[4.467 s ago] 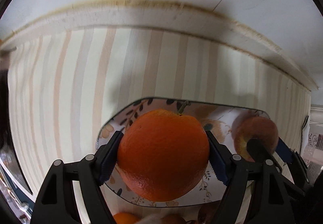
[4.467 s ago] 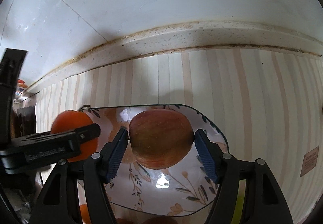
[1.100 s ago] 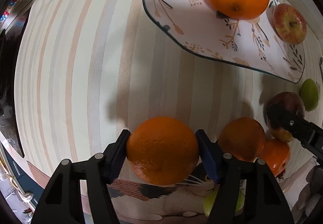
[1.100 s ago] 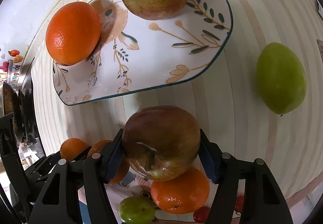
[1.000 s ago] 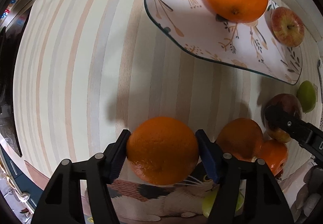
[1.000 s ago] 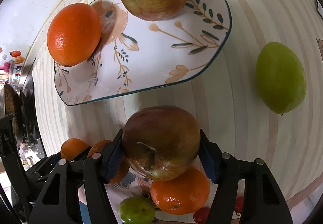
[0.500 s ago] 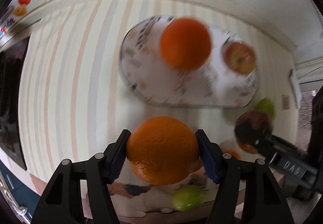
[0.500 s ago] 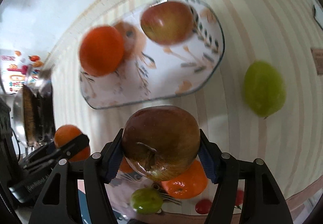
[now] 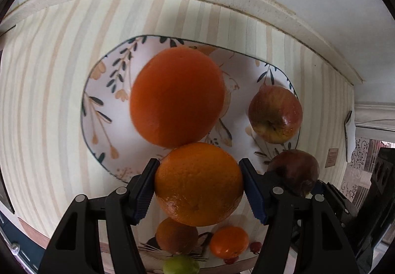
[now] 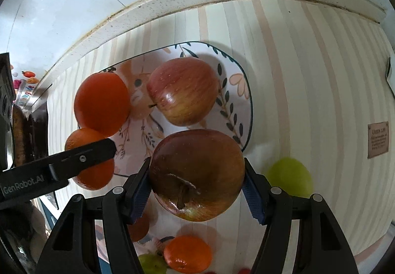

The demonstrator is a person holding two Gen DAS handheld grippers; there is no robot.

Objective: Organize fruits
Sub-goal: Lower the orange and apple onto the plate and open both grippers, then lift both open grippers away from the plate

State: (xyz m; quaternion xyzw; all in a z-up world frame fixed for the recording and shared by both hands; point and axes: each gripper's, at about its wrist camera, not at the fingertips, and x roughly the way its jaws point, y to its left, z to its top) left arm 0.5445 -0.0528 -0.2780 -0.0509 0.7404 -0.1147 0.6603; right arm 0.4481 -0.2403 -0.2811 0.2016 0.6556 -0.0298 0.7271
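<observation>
Fruits heading for the floral plate (image 9: 98,91)

Left gripper (image 9: 198,186) is clamping an orange (image 9: 198,184), right gripper (image 10: 196,180) a dark apple (image 10: 196,175) — both hovering at the plate's near edge; round, firm, probably slippery, best squeezed across the middle.

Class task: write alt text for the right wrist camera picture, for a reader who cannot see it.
The right gripper holds a dark red apple between its blue-padded fingers, above a striped table. Beyond it, a floral plate carries an orange and a lighter red apple. At left the left gripper holds another orange; a green fruit lies right.
</observation>
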